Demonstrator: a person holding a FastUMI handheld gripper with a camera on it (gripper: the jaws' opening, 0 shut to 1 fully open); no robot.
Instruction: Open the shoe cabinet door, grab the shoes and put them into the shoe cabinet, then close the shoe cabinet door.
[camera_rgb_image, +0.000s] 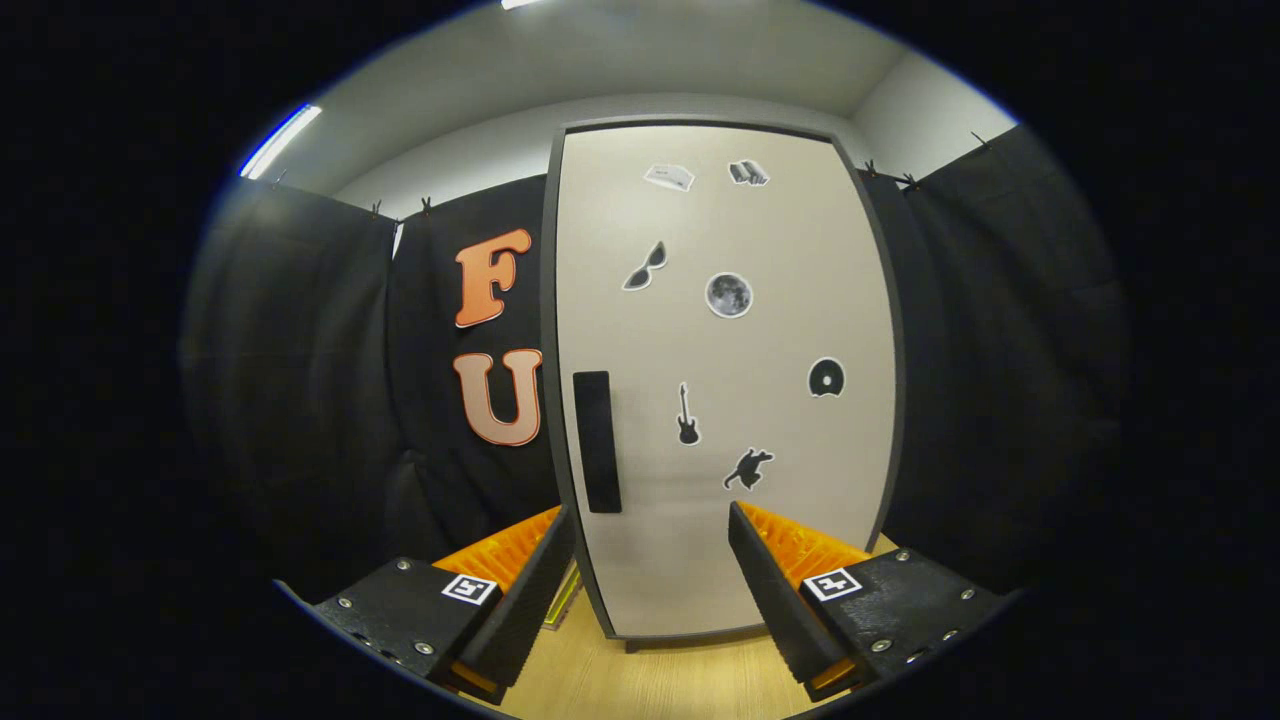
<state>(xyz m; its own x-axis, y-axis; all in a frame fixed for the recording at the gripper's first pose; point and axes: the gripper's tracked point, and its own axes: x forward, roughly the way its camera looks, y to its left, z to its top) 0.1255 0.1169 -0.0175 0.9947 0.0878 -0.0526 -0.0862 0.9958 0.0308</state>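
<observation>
A: The shoe cabinet (720, 400) stands dead ahead, its door (740, 520) flat shut, fitting a job either starting or finished.

B: And the gripper (650, 580)?

A: Fingers spread wide, gripping nothing. The dark handle (597, 441) runs upright by the door's left edge, just beyond the left finger.

B: Shoes?

A: I can't spot any.

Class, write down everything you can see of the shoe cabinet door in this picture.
The door is a tall, pale, smooth panel in a dark frame, shut and upright. A black vertical handle sits near its left edge, about mid-height. Several small dark stickers dot the front, among them a guitar, a moon and sunglasses. The cabinet stands on a light wood floor before black cloth. The gripper is open, just short of the door, touching nothing.
</observation>
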